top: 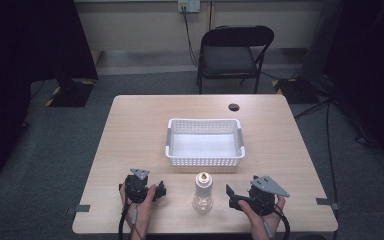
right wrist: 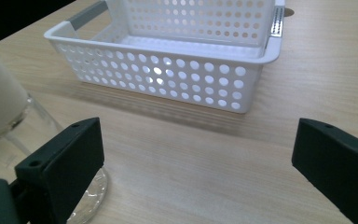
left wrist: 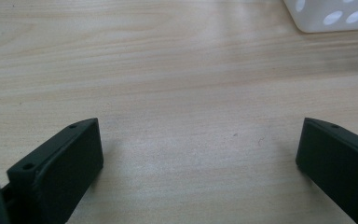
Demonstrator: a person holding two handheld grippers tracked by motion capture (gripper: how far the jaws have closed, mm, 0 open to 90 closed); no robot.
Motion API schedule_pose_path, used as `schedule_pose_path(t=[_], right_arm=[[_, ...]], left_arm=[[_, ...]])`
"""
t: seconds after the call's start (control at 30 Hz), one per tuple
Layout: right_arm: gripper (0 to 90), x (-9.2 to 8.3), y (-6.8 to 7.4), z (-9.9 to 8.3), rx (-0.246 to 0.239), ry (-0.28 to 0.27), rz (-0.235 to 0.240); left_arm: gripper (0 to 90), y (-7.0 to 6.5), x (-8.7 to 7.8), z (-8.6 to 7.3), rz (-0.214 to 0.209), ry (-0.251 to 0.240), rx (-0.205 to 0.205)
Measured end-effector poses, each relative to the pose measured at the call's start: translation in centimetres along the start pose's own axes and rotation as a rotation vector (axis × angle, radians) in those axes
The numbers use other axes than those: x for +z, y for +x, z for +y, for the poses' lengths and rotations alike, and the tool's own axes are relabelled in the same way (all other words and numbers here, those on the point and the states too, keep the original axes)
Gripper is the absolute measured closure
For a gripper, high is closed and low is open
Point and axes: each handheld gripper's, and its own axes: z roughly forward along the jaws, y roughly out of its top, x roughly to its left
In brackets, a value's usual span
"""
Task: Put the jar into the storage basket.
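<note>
A clear bottle (top: 203,193) with a white label stands upright near the table's front edge, between my two grippers. Behind it sits a white perforated basket (top: 205,156), which has nothing in it. My left gripper (top: 163,190) rests on the table left of the bottle, held in a hand, jaws wide apart over bare wood (left wrist: 200,154). My right gripper (top: 230,196) rests to the right of the bottle, also open. In the right gripper view the bottle (right wrist: 4,107) stands just beyond the left jaw, and the basket (right wrist: 168,79) lies ahead.
The wooden table (top: 130,130) has a dark round hole (top: 234,107) behind the basket. A black folding chair (top: 232,52) stands beyond the far edge. A corner of the basket (left wrist: 331,16) appears at the top right of the left gripper view.
</note>
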Motion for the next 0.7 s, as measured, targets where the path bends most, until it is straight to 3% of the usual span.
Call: schedule_pose_path(t=[0.23, 0.7], right_arm=[[0.6, -1.1, 1.2, 0.7, -0.046, -0.018, 0.030], [0.1, -2.8, 3.3, 1.9, -0.092, -0.074, 0.107]], left_arm=[[0.0, 0.0, 0.0, 0.0, 0.000, 0.000, 0.000], [0.0, 0.0, 0.0, 0.0, 0.000, -0.001, 0.000]])
